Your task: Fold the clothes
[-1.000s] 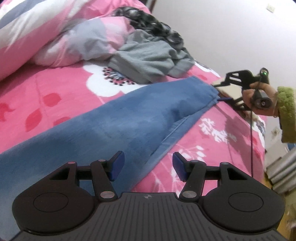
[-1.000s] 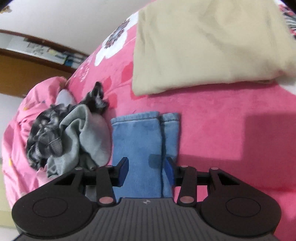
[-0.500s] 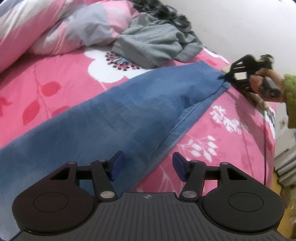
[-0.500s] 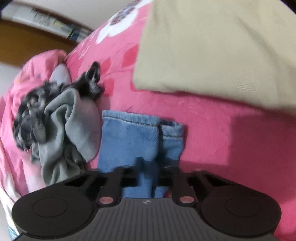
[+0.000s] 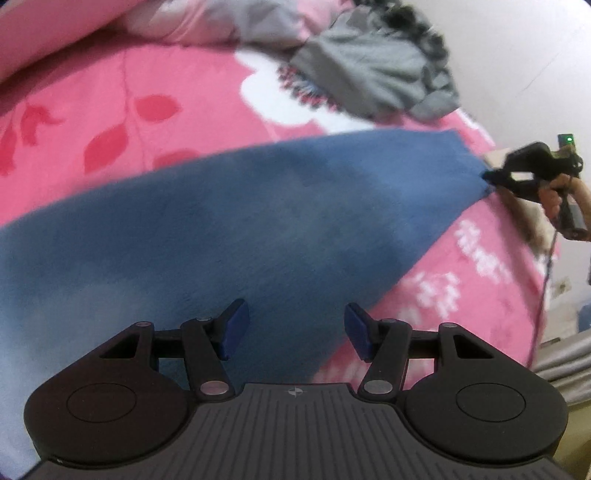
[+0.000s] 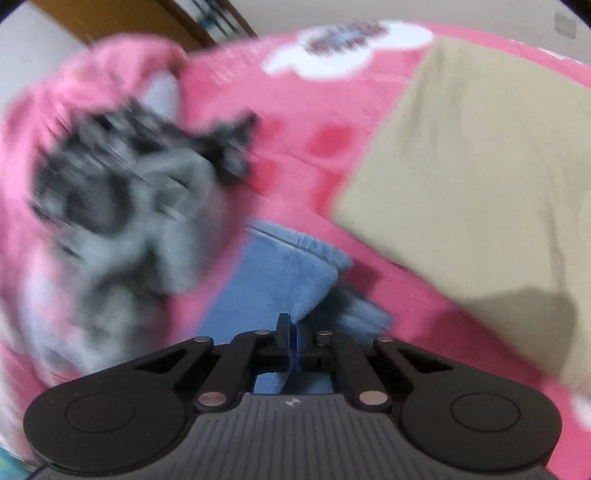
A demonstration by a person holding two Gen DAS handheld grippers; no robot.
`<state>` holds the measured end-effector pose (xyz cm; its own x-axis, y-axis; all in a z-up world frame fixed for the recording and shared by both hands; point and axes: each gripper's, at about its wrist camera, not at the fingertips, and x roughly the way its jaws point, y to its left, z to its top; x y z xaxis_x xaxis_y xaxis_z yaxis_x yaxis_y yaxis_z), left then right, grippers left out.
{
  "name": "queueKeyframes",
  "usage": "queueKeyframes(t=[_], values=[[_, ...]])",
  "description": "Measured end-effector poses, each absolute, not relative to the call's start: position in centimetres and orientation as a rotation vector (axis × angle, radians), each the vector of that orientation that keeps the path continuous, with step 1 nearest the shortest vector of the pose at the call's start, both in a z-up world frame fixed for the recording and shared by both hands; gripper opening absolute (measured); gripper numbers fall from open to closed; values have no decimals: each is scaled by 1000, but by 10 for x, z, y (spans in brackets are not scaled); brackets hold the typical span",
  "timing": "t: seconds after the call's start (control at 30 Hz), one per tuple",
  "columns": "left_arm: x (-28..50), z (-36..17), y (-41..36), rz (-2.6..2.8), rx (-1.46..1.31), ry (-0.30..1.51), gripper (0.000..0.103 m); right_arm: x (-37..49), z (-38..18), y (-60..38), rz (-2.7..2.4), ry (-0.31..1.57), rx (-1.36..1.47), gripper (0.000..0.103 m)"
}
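Note:
Blue jeans lie stretched across the pink floral bedspread. My left gripper is open and empty, hovering over the jeans' near part. My right gripper is shut on the jeans' hem end, which is lifted and bunched; it also shows in the left wrist view at the jeans' far tip. Both views are blurred.
A crumpled grey garment with a dark patterned one lies beyond the jeans; it also shows in the right wrist view. A folded beige cloth lies to the right. A rolled pink quilt sits at far left.
My right gripper has closed on the jeans' hem and is lifting it. The left gripper has moved forward over the jeans, still open.

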<state>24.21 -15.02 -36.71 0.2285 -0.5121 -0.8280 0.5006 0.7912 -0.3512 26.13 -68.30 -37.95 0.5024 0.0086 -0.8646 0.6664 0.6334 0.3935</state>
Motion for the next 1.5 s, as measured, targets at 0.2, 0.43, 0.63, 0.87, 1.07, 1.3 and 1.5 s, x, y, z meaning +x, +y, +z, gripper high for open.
queueKeyframes(t=[0.2, 0.43, 0.63, 0.87, 1.07, 1.3, 1.5], values=[[240, -371, -149, -683, -25, 1134, 58, 223, -362, -696, -579, 825, 873, 8], [242, -373, -145, -635, -97, 1135, 58, 279, -333, -609, -183, 847, 468, 8], [232, -354, -129, -578, -166, 1067, 58, 326, -382, -593, -406, 948, 242, 8], [211, -323, -45, -358, -217, 1009, 58, 282, -329, -528, -233, 890, 191, 8], [215, -323, 57, 8, -213, 959, 58, 262, -324, -343, 366, 913, 40, 8], [230, -359, 110, 20, 11, 910, 57, 251, -385, -195, 678, 995, -80, 8], [228, -360, 116, -55, 38, 883, 57, 247, -381, -180, 624, 992, -165, 9]])
